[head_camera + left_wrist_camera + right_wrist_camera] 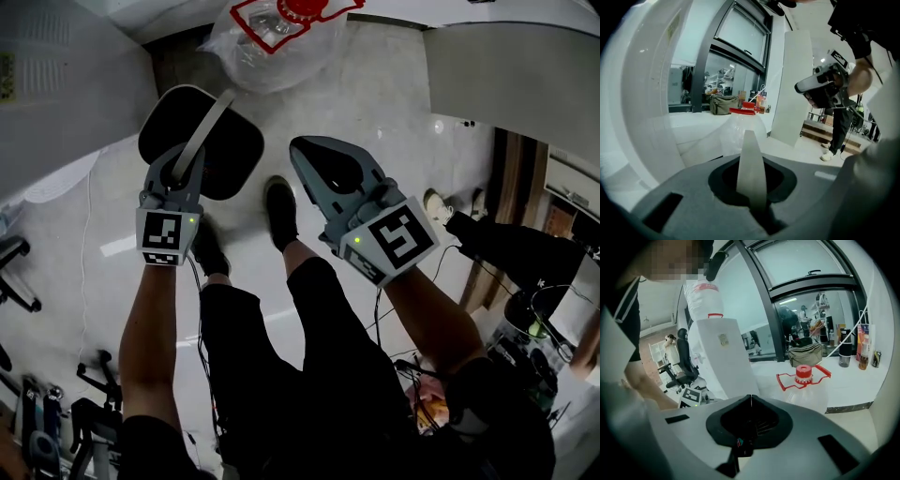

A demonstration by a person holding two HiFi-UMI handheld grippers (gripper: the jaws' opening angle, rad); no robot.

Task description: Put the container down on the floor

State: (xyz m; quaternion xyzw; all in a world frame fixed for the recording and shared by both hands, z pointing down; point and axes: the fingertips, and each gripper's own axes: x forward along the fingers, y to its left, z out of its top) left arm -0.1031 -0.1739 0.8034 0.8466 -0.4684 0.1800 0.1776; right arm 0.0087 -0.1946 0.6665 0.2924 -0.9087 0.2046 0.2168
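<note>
The container (pixel 202 141) shows from above as a dark oval with a pale rim, hanging just over the floor. Its white wall fills the left of the left gripper view (pixel 642 93) and stands tall with a sticker in the right gripper view (pixel 723 357). My left gripper (pixel 190 161) (pixel 752 190) is shut on the container's pale grey handle strip (pixel 214 120) (pixel 751 161). My right gripper (pixel 298 148) (pixel 750 399) is shut with nothing in it, to the right of the container and apart from it.
A clear water jug (pixel 277 33) (pixel 806 387) with a red cap and red handle stands on the floor just beyond the container. A white panel (pixel 506 84) is at the right. The person's shoes (pixel 281 211) are behind the container. Cables and chair bases lie at the lower left.
</note>
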